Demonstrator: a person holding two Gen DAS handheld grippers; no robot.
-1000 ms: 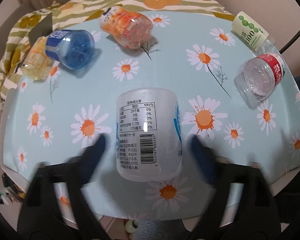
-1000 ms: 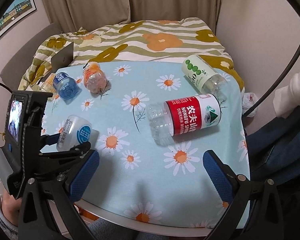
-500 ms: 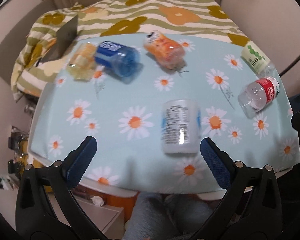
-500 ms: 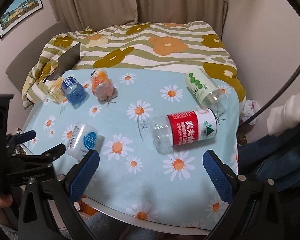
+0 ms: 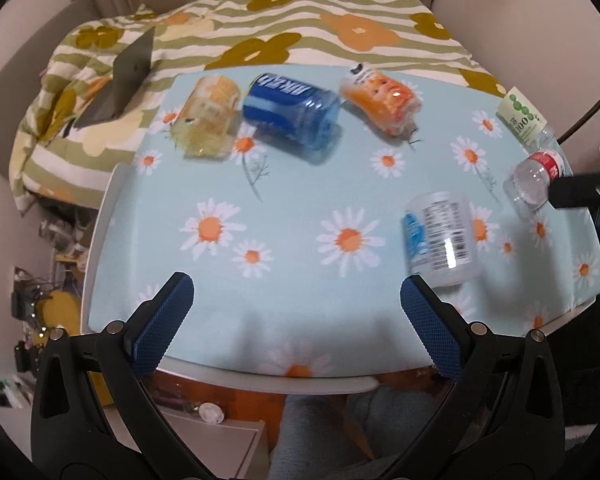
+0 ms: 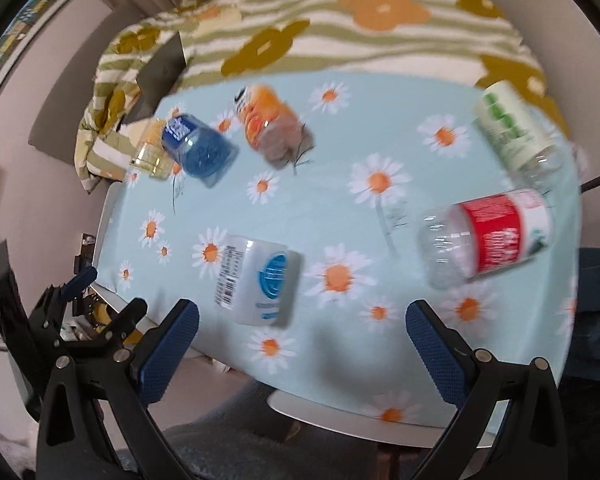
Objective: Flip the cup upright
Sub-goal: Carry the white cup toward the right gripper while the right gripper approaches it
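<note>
Several cut-bottle cups lie on their sides on the daisy tablecloth (image 5: 292,184). A white cup (image 5: 440,238) with a blue logo lies near the front edge; it also shows in the right wrist view (image 6: 258,282). My left gripper (image 5: 296,320) is open and empty, back at the front table edge, left of the white cup. My right gripper (image 6: 302,346) is open and empty, just in front of and right of the white cup. A red-label cup (image 6: 488,236), a green-label cup (image 6: 512,128), an orange cup (image 6: 268,124), a blue cup (image 6: 198,150) and a yellow cup (image 6: 152,152) lie further back.
A bed with a striped flower blanket (image 5: 300,28) stands behind the table. A dark laptop-like object (image 5: 120,80) rests on the blanket at the left. The left gripper's body (image 6: 60,312) shows at the left of the right wrist view. Floor clutter (image 5: 48,300) lies left of the table.
My left gripper has pulled back and to the left from around the white cup, which still lies on its side. My right gripper has moved left, closer to the white cup.
</note>
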